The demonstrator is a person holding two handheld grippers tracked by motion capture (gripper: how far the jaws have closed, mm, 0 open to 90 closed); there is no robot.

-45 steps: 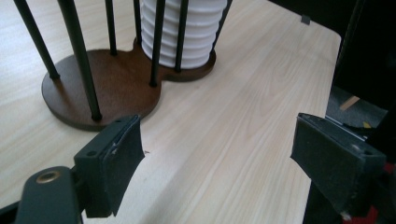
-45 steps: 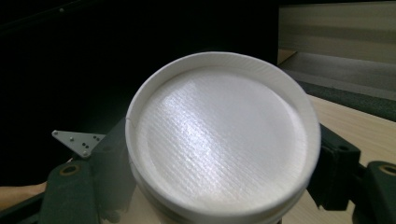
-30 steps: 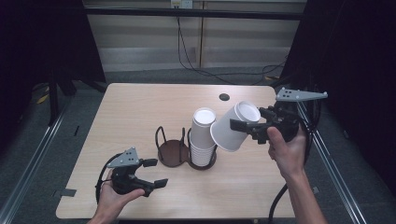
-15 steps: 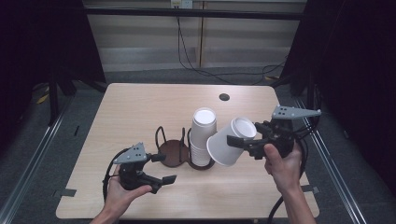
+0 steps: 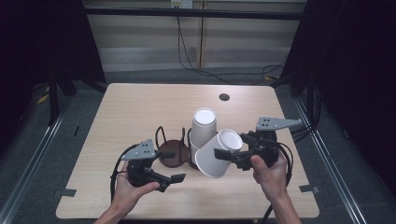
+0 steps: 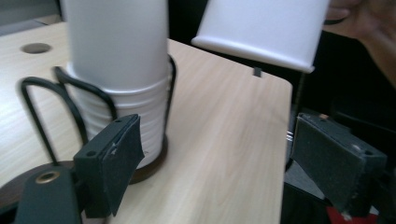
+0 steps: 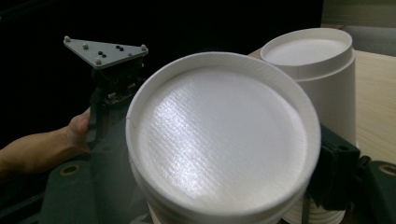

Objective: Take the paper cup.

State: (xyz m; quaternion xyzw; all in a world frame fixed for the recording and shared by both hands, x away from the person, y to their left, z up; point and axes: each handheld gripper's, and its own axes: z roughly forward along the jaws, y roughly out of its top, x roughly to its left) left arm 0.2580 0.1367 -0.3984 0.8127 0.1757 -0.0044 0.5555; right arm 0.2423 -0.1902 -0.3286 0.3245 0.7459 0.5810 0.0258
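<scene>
Two grippers are up over the counter [image 5: 140, 107], w/ a wire cup holder [image 5: 170, 149] and a stack of white paper cups [image 5: 203, 128] between them.

Right gripper [image 5: 229, 156]: we see its fingers closed on a single white paper cup [image 5: 218, 154], one finger on each side of the cup wall. The cup lies tilted, flat bottom up toward the gripper, mouth down toward the counter, clear of the surface. In the right gripper view the cup bottom [image 7: 219, 135] sits right betw. the fingers, w/ the stack [image 7: 317, 79] just beyond them to the right.

Left gripper [image 5: 173, 178]: its fingers stand partly apart w/ nothing betw. them; they have just been opening a bit. In the left gripper view the stack [image 6: 121, 70] stands in the holder just beyond the left finger [image 6: 109, 163], not touching it, and the held cup [image 6: 261, 28] hangs above and ahead of the right finger, well clear. The holder's dark round base [image 6: 28, 186] shows beside the left finger.

The held cup's wall is just beside the stack; we can't tell if they touch.
</scene>
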